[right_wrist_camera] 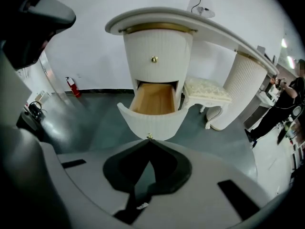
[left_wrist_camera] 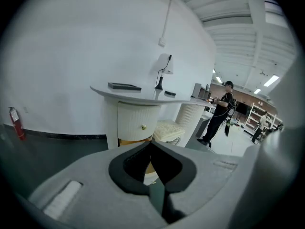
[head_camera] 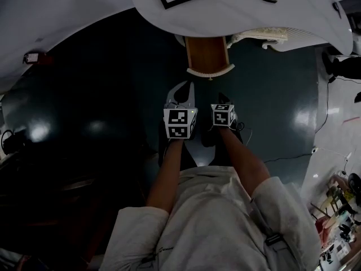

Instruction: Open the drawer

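Now the drawer (right_wrist_camera: 152,113) sticks out open under the desk (right_wrist_camera: 157,15) edge, while the left gripper (left_wrist_camera: 150,143) and right gripper (right_wrist_camera: 149,142) are both closed on nothing.

The left tool (left_wrist_camera: 150,143) fills the lower part of the view, its two jaws brought together at the tips with nothing between them. Beyond it a curved white table (left_wrist_camera: 147,97) stands against a white wall on a ribbed pedestal, whose upper drawer front (left_wrist_camera: 136,120) bears a small gold knob (left_wrist_camera: 143,126). A wood-coloured strip (left_wrist_camera: 127,141) shows just under that front. A dark flat item (left_wrist_camera: 124,86) and a lamp-like stand (left_wrist_camera: 163,73) are on the table. A cushioned stool (left_wrist_camera: 167,129) sits beside the pedestal. A red fire extinguisher (left_wrist_camera: 15,123) is against the wall at left; a person (left_wrist_camera: 220,111) stands far off at right.
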Tool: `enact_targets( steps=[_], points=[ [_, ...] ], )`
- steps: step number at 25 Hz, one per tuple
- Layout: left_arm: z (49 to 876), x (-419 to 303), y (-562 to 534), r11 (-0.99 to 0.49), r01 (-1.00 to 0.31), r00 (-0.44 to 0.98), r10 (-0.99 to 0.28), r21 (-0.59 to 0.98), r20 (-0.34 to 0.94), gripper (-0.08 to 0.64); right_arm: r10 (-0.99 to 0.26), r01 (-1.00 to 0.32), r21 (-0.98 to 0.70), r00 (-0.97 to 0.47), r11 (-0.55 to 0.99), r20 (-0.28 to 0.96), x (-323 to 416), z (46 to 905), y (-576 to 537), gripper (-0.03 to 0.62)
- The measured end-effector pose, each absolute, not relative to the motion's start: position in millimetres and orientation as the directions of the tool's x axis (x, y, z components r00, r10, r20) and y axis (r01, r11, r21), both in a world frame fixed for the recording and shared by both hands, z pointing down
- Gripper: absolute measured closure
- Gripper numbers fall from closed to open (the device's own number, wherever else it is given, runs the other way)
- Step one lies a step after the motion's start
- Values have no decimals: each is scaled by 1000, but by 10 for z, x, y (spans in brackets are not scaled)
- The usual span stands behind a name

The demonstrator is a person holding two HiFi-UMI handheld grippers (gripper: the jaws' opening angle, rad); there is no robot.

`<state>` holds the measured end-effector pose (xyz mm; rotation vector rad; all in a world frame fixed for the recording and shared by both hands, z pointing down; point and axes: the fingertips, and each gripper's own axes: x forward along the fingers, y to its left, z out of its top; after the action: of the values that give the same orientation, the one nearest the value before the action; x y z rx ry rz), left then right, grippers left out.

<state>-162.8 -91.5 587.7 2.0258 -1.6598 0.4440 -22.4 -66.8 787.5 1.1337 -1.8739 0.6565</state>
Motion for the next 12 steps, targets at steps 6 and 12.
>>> enact_targets(
  steps=[6, 12],
  points=[
    [4922, -1410, -583, -105, -970, 211, -816, 220, 538, 551, -472, -890, -48, -286, 453, 834, -14, 6723, -396, 577],
    [4411, -1119, -386, -155, -966, 245, -810, 208, 533, 551, -507, -935, -155, -307, 320, 805, 126, 6000, -184, 578]
  ],
)
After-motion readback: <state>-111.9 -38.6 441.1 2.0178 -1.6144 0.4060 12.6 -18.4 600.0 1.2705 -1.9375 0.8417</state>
